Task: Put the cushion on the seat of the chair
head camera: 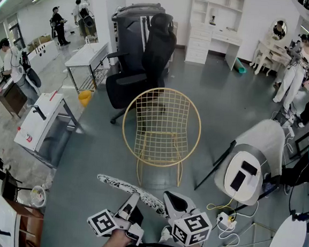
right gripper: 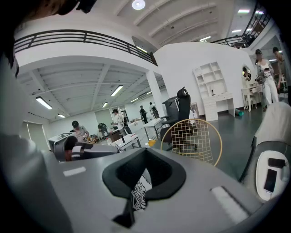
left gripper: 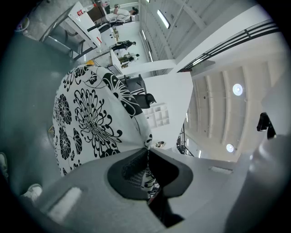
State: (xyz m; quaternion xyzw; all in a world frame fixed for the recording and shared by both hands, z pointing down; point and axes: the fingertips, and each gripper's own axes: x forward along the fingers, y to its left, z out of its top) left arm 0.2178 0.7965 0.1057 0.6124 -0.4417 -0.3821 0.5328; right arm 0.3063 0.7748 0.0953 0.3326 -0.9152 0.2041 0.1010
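Observation:
The cushion, white with a black flower print, hangs between my two grippers just in front of the gold wire chair. Its seat holds nothing. My left gripper is shut on the cushion's near edge. In the left gripper view the cushion spreads out ahead of the left gripper. My right gripper is shut on the same edge, further right. In the right gripper view a strip of printed cushion fabric shows in the right gripper, with the wire chair ahead.
A black office chair stands right behind the wire chair. A white chair with a phone on it is at the right, with a power strip on the floor beside it. White tables stand at the left. Several people stand around the room's edges.

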